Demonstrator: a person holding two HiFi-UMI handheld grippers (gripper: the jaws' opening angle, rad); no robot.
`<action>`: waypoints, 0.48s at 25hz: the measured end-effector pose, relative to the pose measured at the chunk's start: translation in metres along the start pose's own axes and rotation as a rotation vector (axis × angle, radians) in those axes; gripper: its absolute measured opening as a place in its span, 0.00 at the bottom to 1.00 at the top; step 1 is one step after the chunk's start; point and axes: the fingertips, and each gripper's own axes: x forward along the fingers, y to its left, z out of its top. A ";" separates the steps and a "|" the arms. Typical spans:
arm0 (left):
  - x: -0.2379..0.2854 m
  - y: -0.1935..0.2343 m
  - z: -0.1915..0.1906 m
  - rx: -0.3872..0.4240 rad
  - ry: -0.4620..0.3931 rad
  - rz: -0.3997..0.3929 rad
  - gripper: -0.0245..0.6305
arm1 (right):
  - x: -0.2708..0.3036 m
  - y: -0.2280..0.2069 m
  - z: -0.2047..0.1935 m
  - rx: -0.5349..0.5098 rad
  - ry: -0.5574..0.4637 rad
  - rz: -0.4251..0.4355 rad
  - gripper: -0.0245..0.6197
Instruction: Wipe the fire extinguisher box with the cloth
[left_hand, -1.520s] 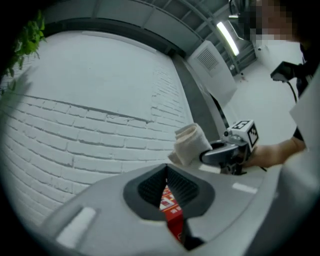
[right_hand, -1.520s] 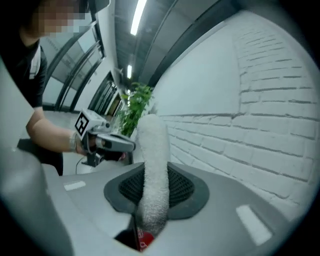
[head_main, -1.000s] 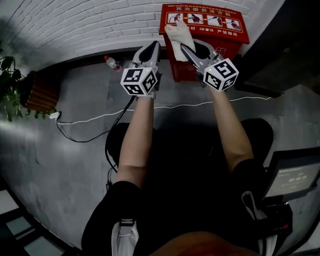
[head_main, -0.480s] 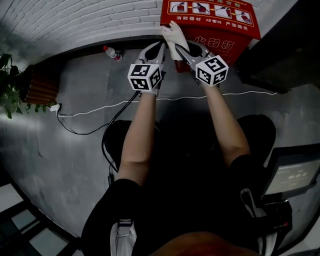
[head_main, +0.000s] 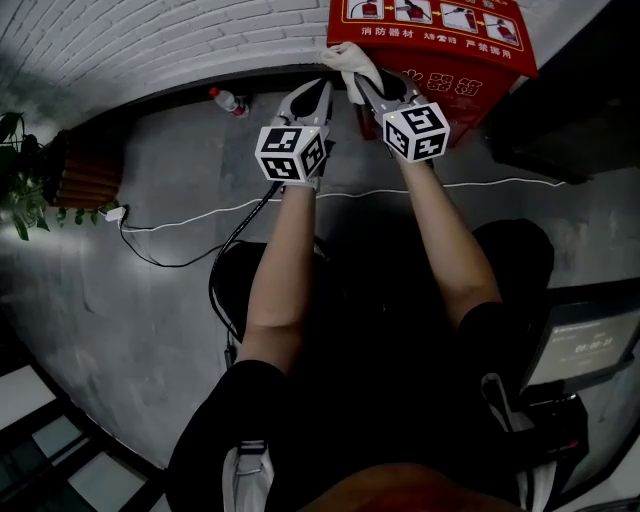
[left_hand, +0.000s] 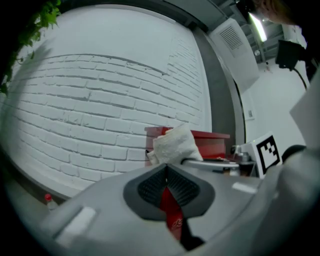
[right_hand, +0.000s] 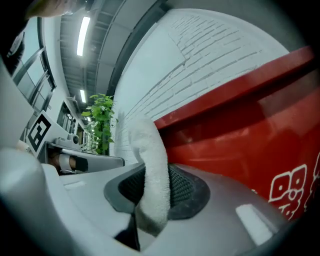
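The red fire extinguisher box (head_main: 440, 40) stands against the white brick wall, its lid printed with pictograms. My right gripper (head_main: 362, 88) is shut on a white cloth (head_main: 350, 60), and the cloth's free end lies against the box's upper left corner. In the right gripper view the cloth (right_hand: 152, 165) is pinched between the dark pads (right_hand: 187, 187), with the red box (right_hand: 250, 135) close on the right. My left gripper (head_main: 318, 95) hangs just left of the cloth, shut and holding nothing. Its view shows the cloth (left_hand: 172, 145) and the box (left_hand: 210, 142) ahead.
A plastic bottle (head_main: 230, 101) lies on the grey floor by the wall. A white cable (head_main: 200, 215) runs across the floor to a plug near a potted plant (head_main: 20, 190). A dark wall section (head_main: 590, 110) stands right of the box. A screen (head_main: 590, 350) sits low right.
The right gripper has slid the cloth leftward along the box to its left corner. The left gripper has stayed shut beside it.
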 end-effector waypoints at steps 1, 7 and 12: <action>0.000 0.000 0.001 -0.003 -0.003 -0.002 0.04 | 0.000 -0.002 0.002 -0.006 -0.005 -0.018 0.19; 0.004 -0.006 0.003 -0.009 -0.004 -0.021 0.04 | -0.001 -0.007 0.005 -0.003 -0.027 -0.084 0.19; 0.005 -0.008 0.003 0.001 -0.003 -0.027 0.04 | -0.005 -0.018 0.008 0.077 -0.049 -0.099 0.20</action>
